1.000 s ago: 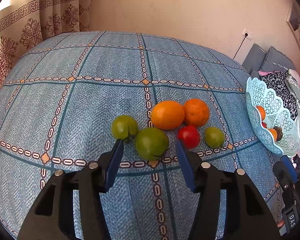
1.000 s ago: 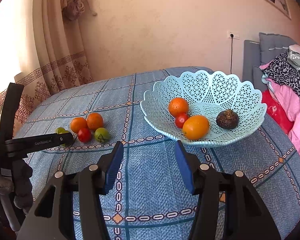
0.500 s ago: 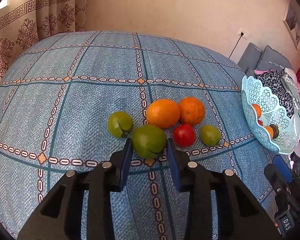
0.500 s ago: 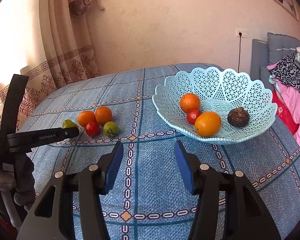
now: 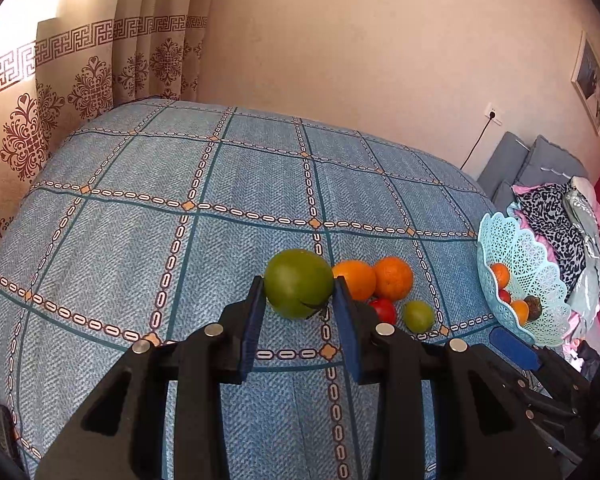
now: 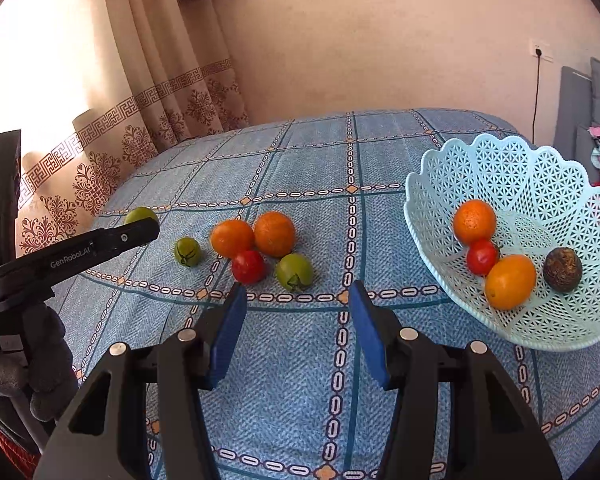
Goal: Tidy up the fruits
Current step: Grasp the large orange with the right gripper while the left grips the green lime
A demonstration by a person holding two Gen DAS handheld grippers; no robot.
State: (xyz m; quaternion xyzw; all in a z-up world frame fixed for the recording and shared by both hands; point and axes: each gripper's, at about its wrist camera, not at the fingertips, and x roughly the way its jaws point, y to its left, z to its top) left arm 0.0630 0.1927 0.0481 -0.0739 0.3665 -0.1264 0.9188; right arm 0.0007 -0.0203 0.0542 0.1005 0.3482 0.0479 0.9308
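Currently left gripper [image 5: 299, 300] jaws are clamping the green tomato [image 5: 299, 282], centre frame, across its firm, smooth, bruisable middle, while right gripper [image 6: 297, 312] jaws are hanging apart.

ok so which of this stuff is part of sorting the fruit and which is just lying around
Job: green tomato in left gripper; loose oranges, red tomato, green tomatoes; basket.
Lying about: clothes pile, cushions, curtain.

The only writing I can read is "GenRobot.AI", printed in pale letters along the black plastic finger of my left gripper [image 6: 100, 245].
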